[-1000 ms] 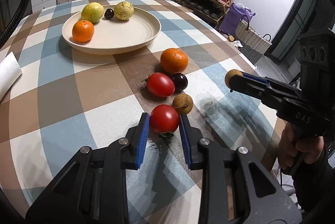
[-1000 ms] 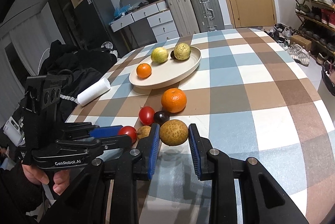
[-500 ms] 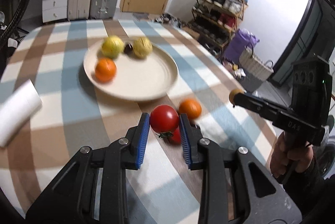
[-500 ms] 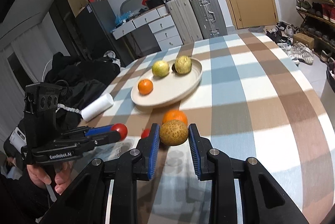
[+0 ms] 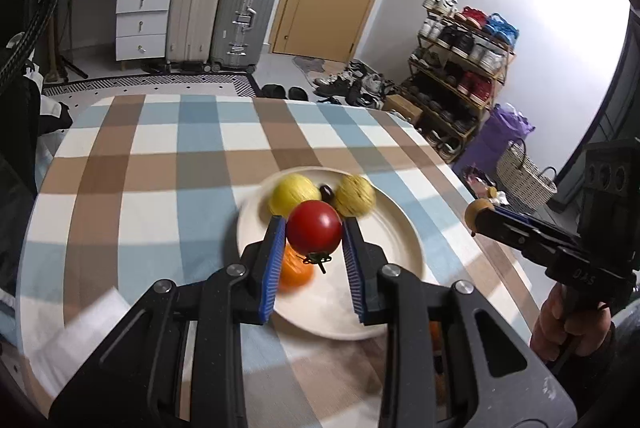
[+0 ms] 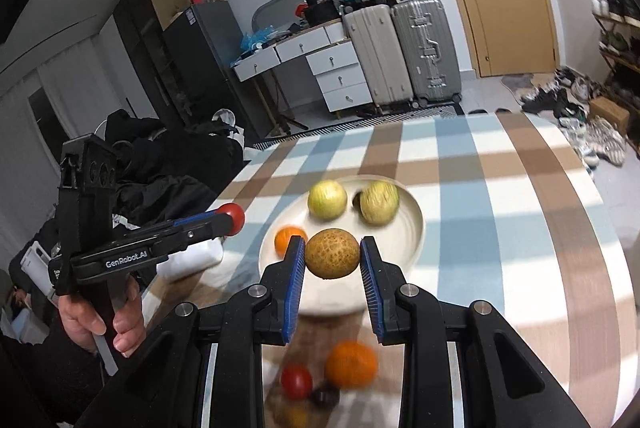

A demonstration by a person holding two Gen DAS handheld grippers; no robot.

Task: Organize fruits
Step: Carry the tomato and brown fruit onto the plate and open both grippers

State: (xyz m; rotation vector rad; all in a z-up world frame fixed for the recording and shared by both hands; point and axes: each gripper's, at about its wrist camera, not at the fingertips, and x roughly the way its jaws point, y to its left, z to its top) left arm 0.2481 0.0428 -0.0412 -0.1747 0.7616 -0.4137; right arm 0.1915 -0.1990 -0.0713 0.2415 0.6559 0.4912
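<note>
My left gripper (image 5: 314,234) is shut on a red tomato (image 5: 314,232) with its green stem down, held in the air above the cream plate (image 5: 404,248). My right gripper (image 6: 332,255) is shut on a brown speckled round fruit (image 6: 332,254), also above the plate (image 6: 412,228). On the plate lie two yellow-green fruits (image 6: 327,199) (image 6: 379,203), a small dark fruit (image 6: 356,200) and a small orange (image 6: 289,238). Near me on the checked cloth remain an orange (image 6: 351,364), a tomato (image 6: 296,382) and a dark fruit (image 6: 325,397).
A white paper roll (image 6: 192,260) lies left of the plate. A person's hand (image 6: 100,320) holds the left gripper's handle. Beyond the round table (image 5: 160,156) stand suitcases (image 5: 244,16), white drawers (image 5: 140,20), a door and a shoe rack (image 5: 460,68).
Both grippers rose from the table with their fruits and moved forward over the plate. The fruits left on the cloth slid down and behind the fingers.
</note>
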